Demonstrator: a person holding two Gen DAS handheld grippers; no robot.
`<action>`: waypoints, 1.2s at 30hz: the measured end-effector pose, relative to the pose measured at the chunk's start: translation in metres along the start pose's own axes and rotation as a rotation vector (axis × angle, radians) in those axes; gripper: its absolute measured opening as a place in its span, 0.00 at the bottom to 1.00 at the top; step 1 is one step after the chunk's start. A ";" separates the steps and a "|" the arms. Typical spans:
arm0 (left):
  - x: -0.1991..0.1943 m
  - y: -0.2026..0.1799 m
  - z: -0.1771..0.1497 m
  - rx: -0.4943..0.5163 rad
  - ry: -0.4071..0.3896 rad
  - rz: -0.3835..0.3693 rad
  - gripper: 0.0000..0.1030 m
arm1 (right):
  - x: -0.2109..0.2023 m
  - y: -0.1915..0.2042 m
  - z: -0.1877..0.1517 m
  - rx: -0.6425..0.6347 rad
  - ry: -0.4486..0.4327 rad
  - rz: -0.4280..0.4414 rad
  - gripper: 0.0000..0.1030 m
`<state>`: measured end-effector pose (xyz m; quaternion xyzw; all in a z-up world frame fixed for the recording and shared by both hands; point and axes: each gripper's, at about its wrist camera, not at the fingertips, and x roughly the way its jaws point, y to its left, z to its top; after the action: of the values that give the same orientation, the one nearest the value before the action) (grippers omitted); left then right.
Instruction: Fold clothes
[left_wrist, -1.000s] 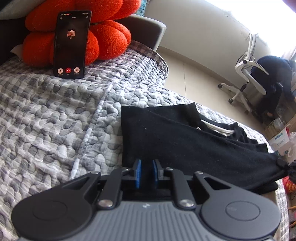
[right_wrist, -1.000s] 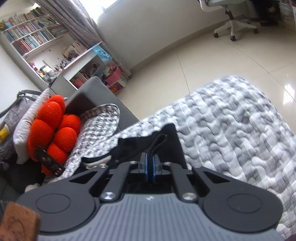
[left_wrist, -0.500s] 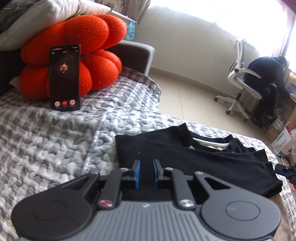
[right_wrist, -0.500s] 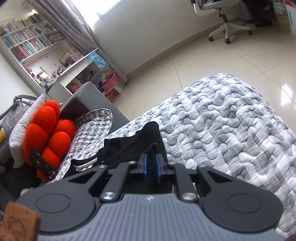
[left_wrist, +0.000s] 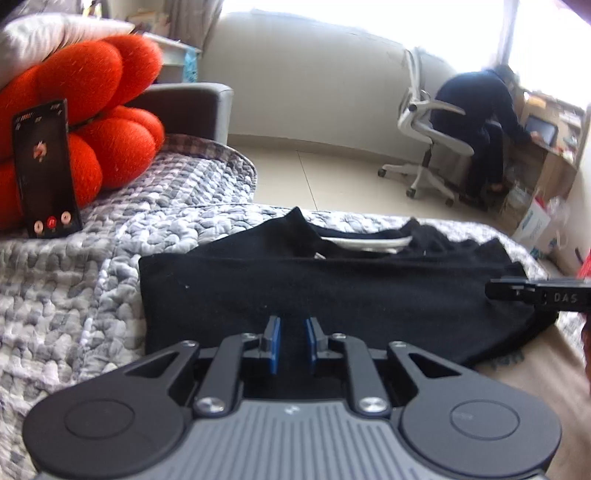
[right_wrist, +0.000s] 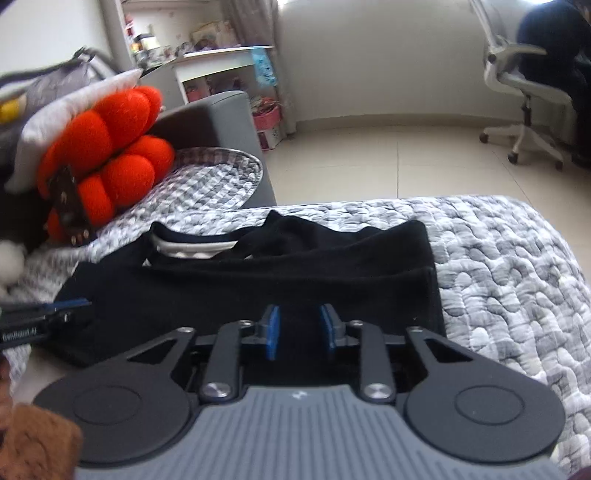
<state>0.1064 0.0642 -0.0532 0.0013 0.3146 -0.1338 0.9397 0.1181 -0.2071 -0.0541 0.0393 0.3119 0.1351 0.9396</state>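
Note:
A black garment with a white collar band lies folded in a long strip on the grey quilted bed; it also shows in the right wrist view. My left gripper is open and empty just above the near edge of the garment. My right gripper is open and empty above the near edge, toward the garment's right end. Each gripper's tip shows at the side of the other's view.
A red knotted cushion with a phone leaning on it sits at the bed's head. The quilt spreads to the right. A person on a white office chair sits at a desk across the tiled floor.
Both grippers have opened and let go of the garment. It now lies flat on the bed, and both grippers have pulled back toward its near edge.

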 end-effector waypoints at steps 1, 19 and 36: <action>-0.001 -0.001 0.000 0.019 0.002 0.004 0.15 | 0.000 0.002 -0.003 -0.036 -0.001 -0.005 0.39; -0.015 -0.057 -0.014 0.258 0.062 -0.171 0.15 | -0.018 0.031 -0.019 -0.240 0.067 0.048 0.49; -0.046 -0.023 -0.001 0.038 0.050 -0.181 0.33 | -0.061 0.011 -0.013 -0.087 -0.009 0.001 0.54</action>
<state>0.0645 0.0541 -0.0251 -0.0062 0.3341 -0.2240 0.9155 0.0608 -0.2133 -0.0281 -0.0010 0.3014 0.1488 0.9418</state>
